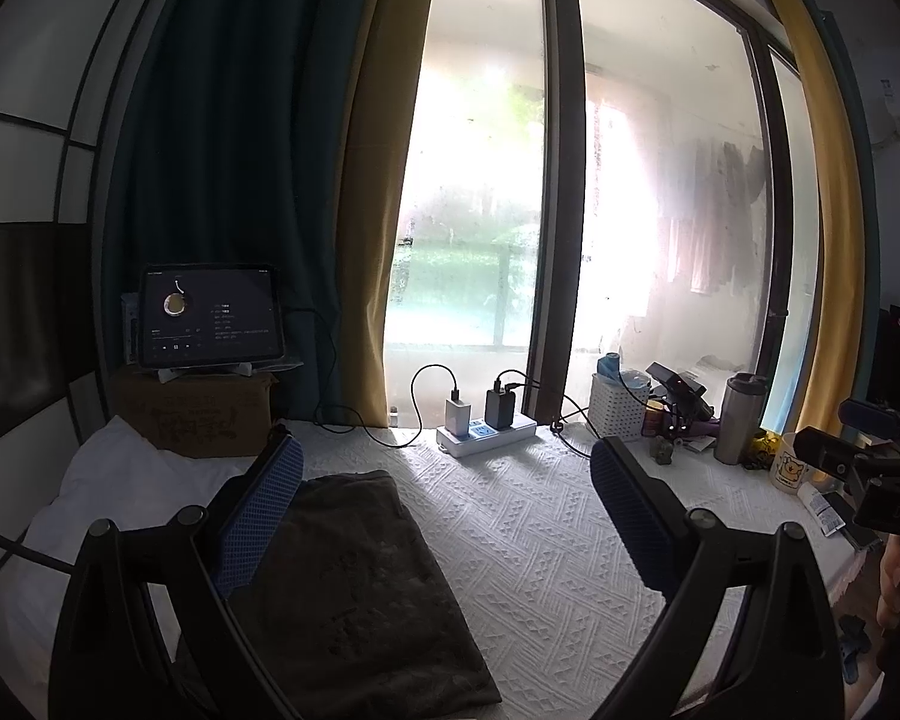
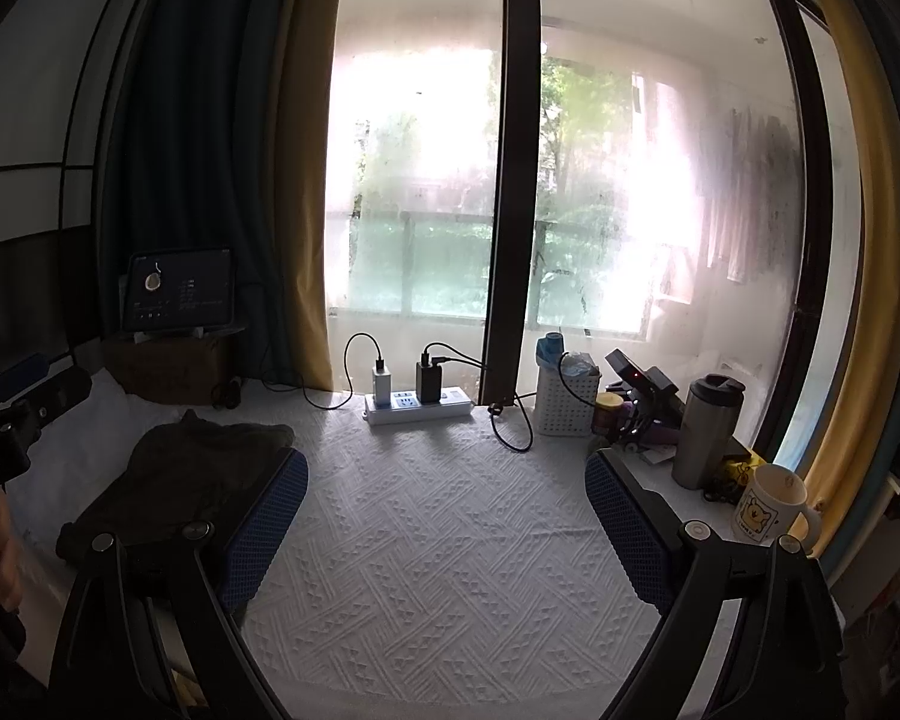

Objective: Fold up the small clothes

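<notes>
I am viewing a white textured cover [image 2: 438, 540] spreading across the surface before the large window [image 2: 510, 150], and on it the dark folded garment [image 1: 354, 588] is lying flat at the left, next to a white pillow [image 1: 90, 492]. I am holding the left gripper [image 1: 447, 510] with its fingers spread wide and empty, its left pad overlapping the garment's near edge, while the right gripper [image 2: 447, 516] is likewise hanging released over bare cover. Farther back, a power strip [image 2: 417, 405], steel tumbler [image 2: 705, 432] and mug [image 2: 768, 504] are standing along the sill.
</notes>
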A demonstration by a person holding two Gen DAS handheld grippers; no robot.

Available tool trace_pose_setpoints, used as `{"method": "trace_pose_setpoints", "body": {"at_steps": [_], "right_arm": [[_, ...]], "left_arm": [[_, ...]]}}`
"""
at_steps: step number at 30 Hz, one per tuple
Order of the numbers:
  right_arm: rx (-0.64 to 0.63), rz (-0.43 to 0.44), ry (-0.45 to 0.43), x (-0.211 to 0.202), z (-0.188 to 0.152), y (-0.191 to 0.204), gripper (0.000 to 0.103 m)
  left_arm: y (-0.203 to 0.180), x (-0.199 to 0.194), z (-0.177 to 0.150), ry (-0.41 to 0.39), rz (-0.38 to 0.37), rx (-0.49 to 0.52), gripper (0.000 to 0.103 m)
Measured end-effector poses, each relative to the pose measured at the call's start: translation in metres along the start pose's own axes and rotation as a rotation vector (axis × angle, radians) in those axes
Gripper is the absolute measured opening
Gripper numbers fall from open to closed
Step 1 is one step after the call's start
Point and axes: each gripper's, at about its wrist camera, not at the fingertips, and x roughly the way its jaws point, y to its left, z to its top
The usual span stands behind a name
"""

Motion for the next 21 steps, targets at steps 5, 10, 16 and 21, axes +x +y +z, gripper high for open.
{"method": "trace_pose_setpoints", "body": {"at_steps": [5,10,16,21], "right_arm": [[-0.001,-0.002,-0.002,0.0003,0.0006,0.0000,0.095],[0.000,-0.002,0.000,0.0004,0.0008,0.0001,0.095],[0.000,-0.002,0.000,0.0005,0.0010,0.0005,0.095],[-0.002,-0.001,0.004,-0.0001,-0.0016,0.0001,0.095]], "left_arm": [[0.0000,-0.0001,0.0001,0.001,-0.001,0.000,0.096],[-0.0001,0.0006,0.0003,0.000,-0.001,0.000,0.096],[-0.0002,0.0009,0.0000,0.001,-0.001,0.001,0.096],[-0.0006,0.0010,-0.0015,0.004,-0.011,0.002,0.096]]}}
